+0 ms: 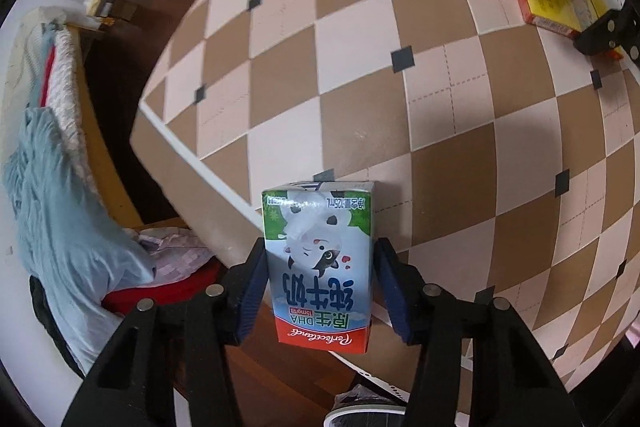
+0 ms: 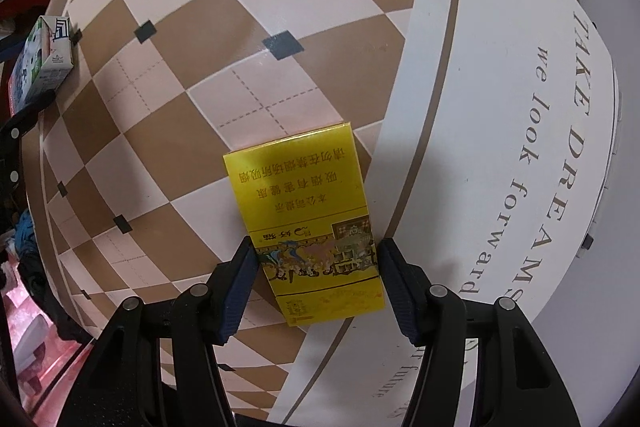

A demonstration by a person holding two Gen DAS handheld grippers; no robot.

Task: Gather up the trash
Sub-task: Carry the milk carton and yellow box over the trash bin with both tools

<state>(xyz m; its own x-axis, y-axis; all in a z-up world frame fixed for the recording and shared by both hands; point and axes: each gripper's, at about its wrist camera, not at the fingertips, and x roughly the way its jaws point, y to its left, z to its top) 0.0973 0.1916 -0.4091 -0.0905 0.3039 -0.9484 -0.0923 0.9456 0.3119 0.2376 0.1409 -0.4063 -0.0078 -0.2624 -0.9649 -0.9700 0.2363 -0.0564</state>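
Left wrist view: left gripper brackets a small milk carton; both blue pads lie against its sides, jaws narrowed onto it. The carton stands at the near edge of the table, just inside the white border stripe of the checkered tablecloth. Left of that edge the surface drops off to a bed with a light blue blanket and wood floor. To the right, open checkered cloth, clear up to the far corner.

Right wrist view: right gripper straddles a yellow cigarette pack lying flat, pads close on both sides; whether they press it I cannot tell. The pack sits where the checks meet the white lettered band. Carton visible far left, well apart.
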